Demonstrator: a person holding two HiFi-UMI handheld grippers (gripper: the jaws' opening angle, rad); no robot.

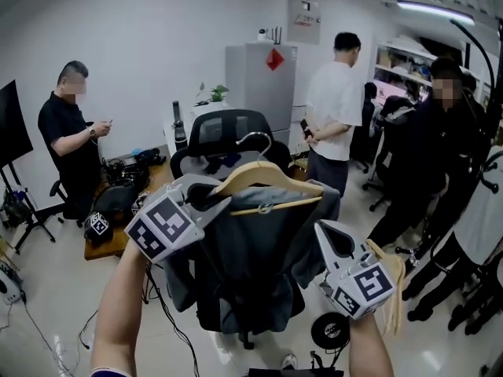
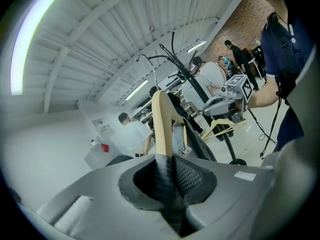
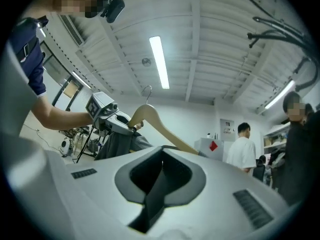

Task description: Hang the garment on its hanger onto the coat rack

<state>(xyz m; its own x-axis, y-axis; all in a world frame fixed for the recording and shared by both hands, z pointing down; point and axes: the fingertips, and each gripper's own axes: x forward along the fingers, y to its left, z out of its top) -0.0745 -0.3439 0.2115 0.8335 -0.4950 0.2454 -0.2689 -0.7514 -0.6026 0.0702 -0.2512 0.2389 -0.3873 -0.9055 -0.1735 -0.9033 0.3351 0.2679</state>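
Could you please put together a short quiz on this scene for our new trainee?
1. True or false: the hanger already hangs on the coat rack.
2. What is the left gripper shut on? A) a cable B) the hanger's wooden arm C) the office chair
3. In the head view, which gripper is held higher?

Key:
1. False. The hook is free in the air, away from the coat rack.
2. B
3. The left gripper. The right gripper sits lower, beside the garment.
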